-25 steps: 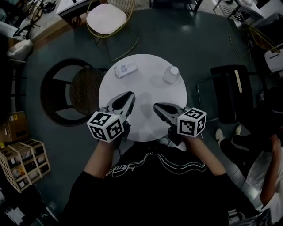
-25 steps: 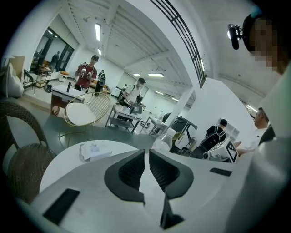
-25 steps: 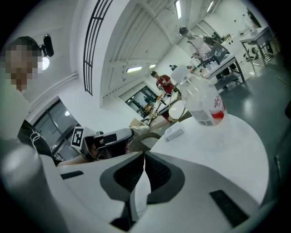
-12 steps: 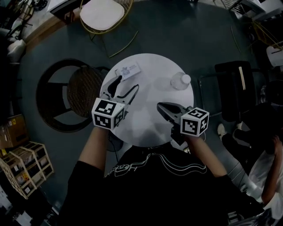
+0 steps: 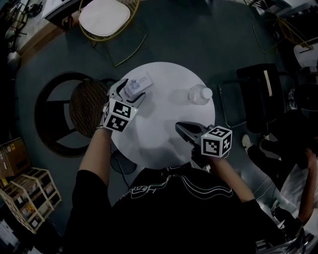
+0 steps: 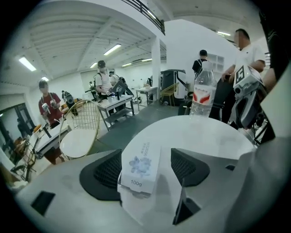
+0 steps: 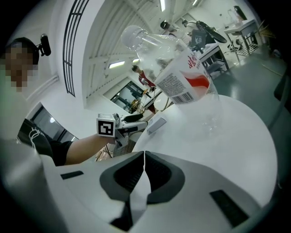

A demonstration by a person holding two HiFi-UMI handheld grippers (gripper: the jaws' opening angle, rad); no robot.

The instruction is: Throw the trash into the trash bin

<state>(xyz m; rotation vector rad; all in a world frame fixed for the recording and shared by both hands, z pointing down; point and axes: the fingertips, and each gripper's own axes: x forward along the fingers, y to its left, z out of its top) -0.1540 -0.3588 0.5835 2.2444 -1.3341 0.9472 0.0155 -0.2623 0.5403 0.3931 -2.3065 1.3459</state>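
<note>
The trash I'm after is a small soft tissue pack (image 6: 140, 164), white with a pale blue flower print and "100g" on the end facing me. It lies flat near the far-left edge of the round white tabletop (image 5: 161, 144), its long side running away from the left gripper.

My left gripper (image 5: 128, 92) is tipped down over that edge and its jaws have just been opening. They stand wide apart with the pack between them. The right pad has a clear gap to the pack. The pack's other side sits right against the left pad in my view, and I can't tell whether they touch. Nothing is clamped.

My right gripper (image 5: 180, 127) hangs over the near-right part of the tabletop, jaws together and empty, pointing toward the middle.

A clear plastic bottle (image 5: 199, 94) with a red-and-white label stands near the far-right edge, well apart from the pack and ahead of the right gripper.

Just beside the table's left edge, lower down, sits a round brown woven thing (image 5: 87, 105) inside a dark ring. I can't tell whether it is a seat or a basket. Beyond the far edge is a wire-frame chair (image 5: 102, 15) with a white cushion. A black chair (image 5: 261, 94) stands off the right edge, with a seated person (image 5: 303, 188) nearer me. Wooden crates (image 5: 27, 196) sit on the floor at near left. In the left gripper view, several people stand at workbenches far behind the table.
</note>
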